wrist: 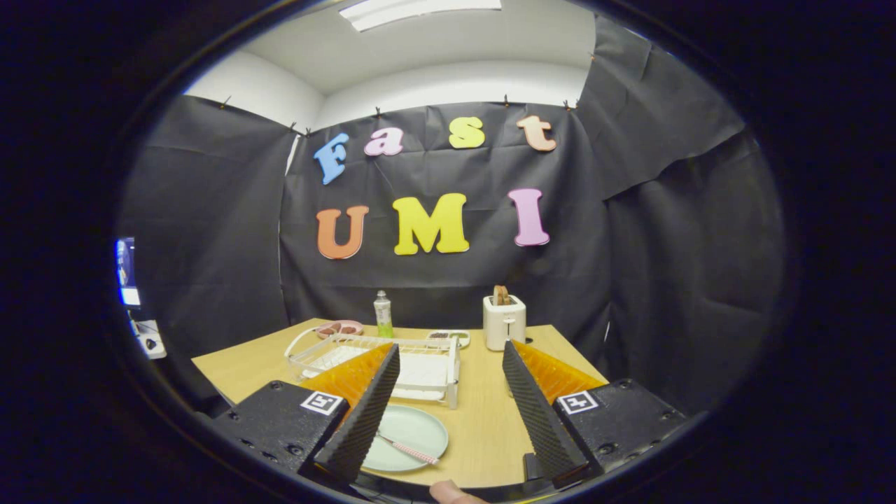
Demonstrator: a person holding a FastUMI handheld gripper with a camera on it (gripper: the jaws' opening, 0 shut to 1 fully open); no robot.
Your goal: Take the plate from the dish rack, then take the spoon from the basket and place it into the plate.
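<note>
My gripper [448, 406] is spread wide, holding nothing. The spoon [409, 449] already lies in the plate [413, 428] near me, in front of the dish rack [420, 364]. Both steps look done; I'd just withdraw.

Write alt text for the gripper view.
The open gripper hangs over a wooden table, holding nothing. A spoon lies in a pale green plate between its fingers, with a white dish rack beyond.
</note>
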